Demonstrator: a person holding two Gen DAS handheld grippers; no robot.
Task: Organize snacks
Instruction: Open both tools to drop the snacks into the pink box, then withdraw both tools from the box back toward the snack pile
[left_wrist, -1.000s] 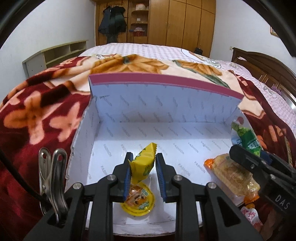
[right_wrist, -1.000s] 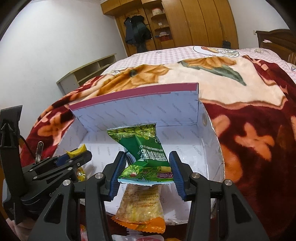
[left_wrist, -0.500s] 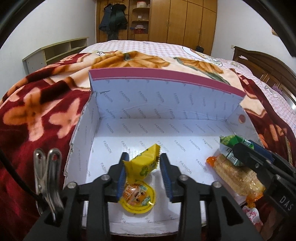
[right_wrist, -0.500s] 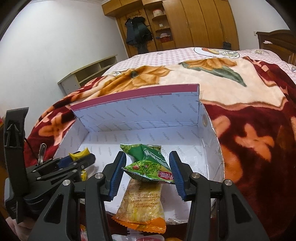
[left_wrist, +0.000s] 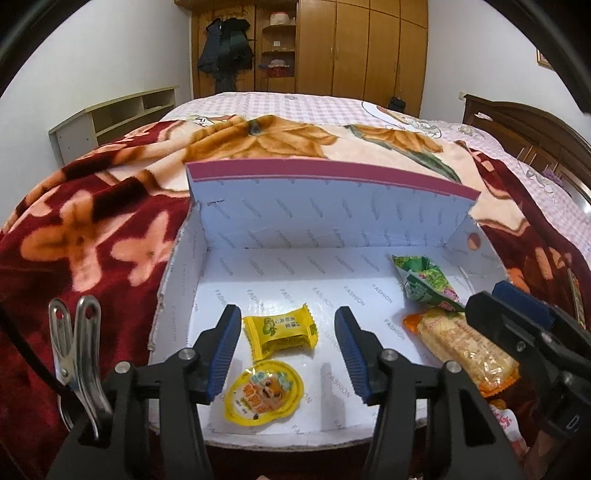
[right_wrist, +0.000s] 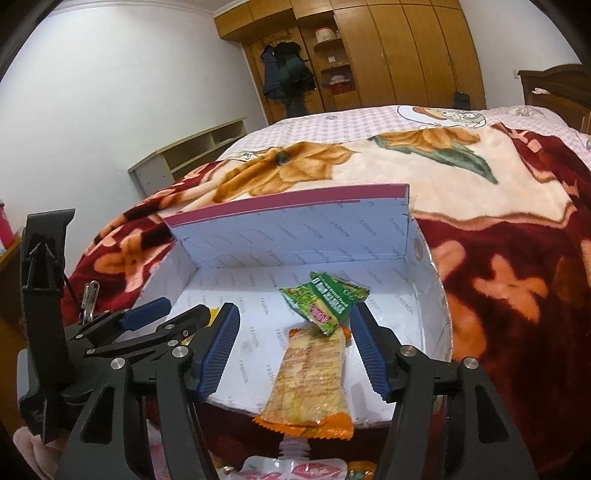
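Nearest the box's (left_wrist: 306, 221) front edge lies a round yellow jelly cup (left_wrist: 264, 393), and just behind it a yellow wrapped candy (left_wrist: 282, 330) rests flat on the box floor, between the spread fingers of the left gripper (left_wrist: 286, 347), whose jaws have just been opening and press on nothing. By the front right corner an orange-ended cracker pack (right_wrist: 310, 380) overhangs the edge; the green snack packet (right_wrist: 325, 301) lies on its far end, loose between the right gripper's (right_wrist: 295, 347) jaws, likewise just opening. Behind stands the box's back wall, on a red floral blanket (right_wrist: 517, 266).
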